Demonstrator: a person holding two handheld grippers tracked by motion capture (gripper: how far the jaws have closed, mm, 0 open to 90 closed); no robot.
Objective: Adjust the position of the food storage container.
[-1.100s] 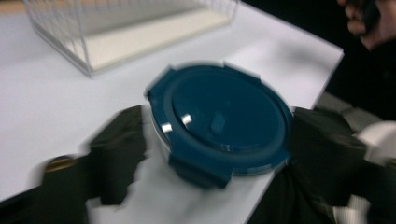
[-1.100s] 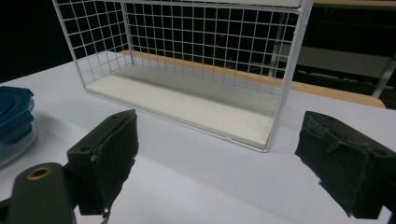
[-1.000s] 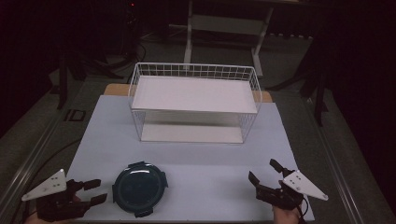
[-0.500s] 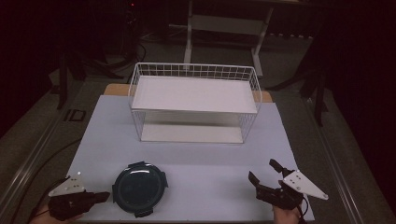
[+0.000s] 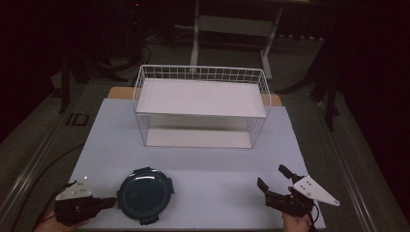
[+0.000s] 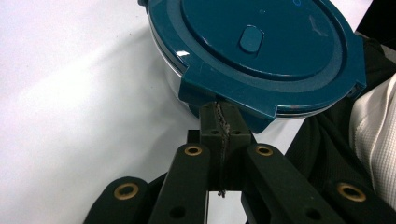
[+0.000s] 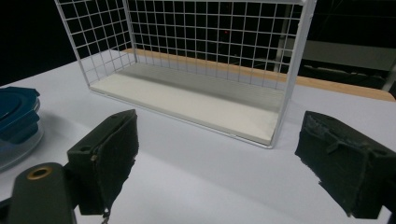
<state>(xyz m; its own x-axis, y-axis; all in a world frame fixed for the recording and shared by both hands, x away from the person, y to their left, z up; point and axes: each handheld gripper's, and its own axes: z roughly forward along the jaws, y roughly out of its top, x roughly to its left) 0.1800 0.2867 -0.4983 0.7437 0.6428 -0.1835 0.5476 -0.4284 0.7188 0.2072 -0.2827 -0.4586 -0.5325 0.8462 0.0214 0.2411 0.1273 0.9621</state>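
**Closed gripper at the container's latch, no lettering legible**

At the near edge of the white table [image 5: 193,159], the left gripper [image 6: 219,122] has its jaws pressed together, tips just under a lid tab of the round teal-lidded container [image 5: 145,194]. The lid's small marks are unreadable. The right gripper [image 5: 273,188] rests with jaws wide apart. Farther back stands the white wire basket [image 5: 200,104].

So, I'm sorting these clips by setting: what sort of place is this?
Probably a lab or recording studio, not a home: a dark room, a white-covered table with a staged wire rack and lidded container, and metal stands behind.
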